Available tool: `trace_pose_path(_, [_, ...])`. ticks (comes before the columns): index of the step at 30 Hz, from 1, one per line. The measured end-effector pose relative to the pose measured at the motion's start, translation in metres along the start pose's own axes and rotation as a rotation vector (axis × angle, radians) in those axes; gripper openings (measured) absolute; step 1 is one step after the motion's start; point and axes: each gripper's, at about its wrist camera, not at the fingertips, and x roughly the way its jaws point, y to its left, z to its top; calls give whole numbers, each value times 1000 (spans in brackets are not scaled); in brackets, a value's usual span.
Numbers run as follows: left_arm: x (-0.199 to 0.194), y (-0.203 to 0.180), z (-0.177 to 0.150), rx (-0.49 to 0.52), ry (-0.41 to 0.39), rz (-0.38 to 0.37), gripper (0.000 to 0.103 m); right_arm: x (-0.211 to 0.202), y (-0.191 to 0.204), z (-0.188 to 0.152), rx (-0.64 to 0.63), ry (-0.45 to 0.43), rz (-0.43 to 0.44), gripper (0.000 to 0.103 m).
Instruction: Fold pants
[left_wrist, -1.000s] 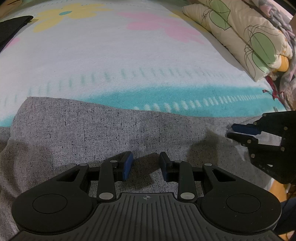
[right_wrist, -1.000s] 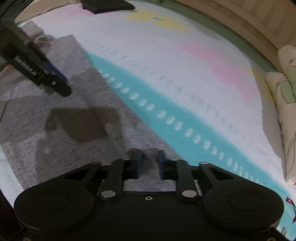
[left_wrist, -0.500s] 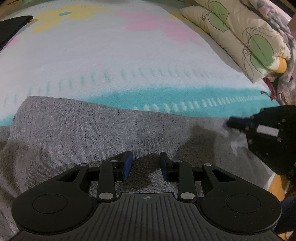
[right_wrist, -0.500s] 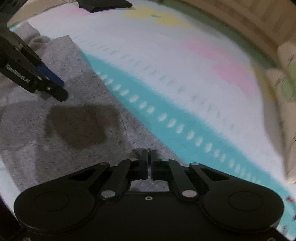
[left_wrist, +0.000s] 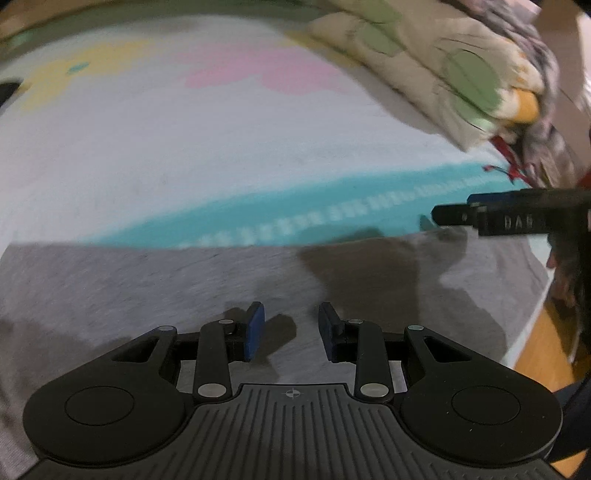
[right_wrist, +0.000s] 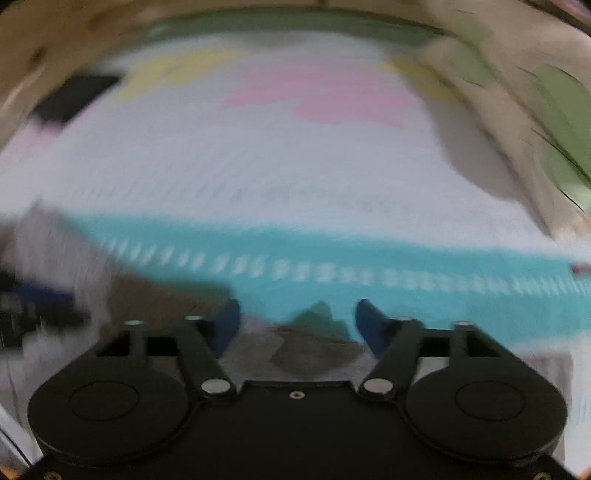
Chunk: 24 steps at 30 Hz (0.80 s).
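Note:
The grey pants (left_wrist: 147, 288) lie flat on the bed, with their far edge along the blanket's teal stripe. My left gripper (left_wrist: 291, 314) hovers over the grey cloth, its blue pads (left_wrist: 255, 328) apart with nothing between them. In the left wrist view my right gripper (left_wrist: 456, 208) reaches in from the right, above the far right corner of the pants. In its own blurred view the right gripper (right_wrist: 297, 314) has its jaws opening wide. Nothing is between them, and the pants (right_wrist: 251, 350) and the teal stripe lie below.
The flowered blanket (left_wrist: 184, 147) covers the bed beyond the pants. Leaf-print pillows (left_wrist: 443, 74) are stacked at the far right. A black item (right_wrist: 74, 96) lies at the far left. The bed's edge and wooden floor (left_wrist: 535, 350) are at the right.
My right gripper closed at the pants' far edge, then opened wide, rolled and rose off the cloth. My left gripper lifted and drew back a little, still open.

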Motion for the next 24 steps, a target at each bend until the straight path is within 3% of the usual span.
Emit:
trace_pose_path(5, [24,-28,5,25,17,-24,31,-20,-44,-9,118,40,-129,84])
trace_pose_path(8, [36,-41,11,64,0,11,31,-31,-74,-17,182,50,-199,84])
trace_pose_path(15, [59,-52,30,15,0,55,35,-65,-153,-51,419,31,-191,86])
trace_pose_path(19, [68,-57,36,49,-25,78,37,-66,-188,-78,529,69,-168,88])
trace_pose_path(24, [68,-55,34,71,-38,68,37,-60,-208,-106,529,113,-160,87])
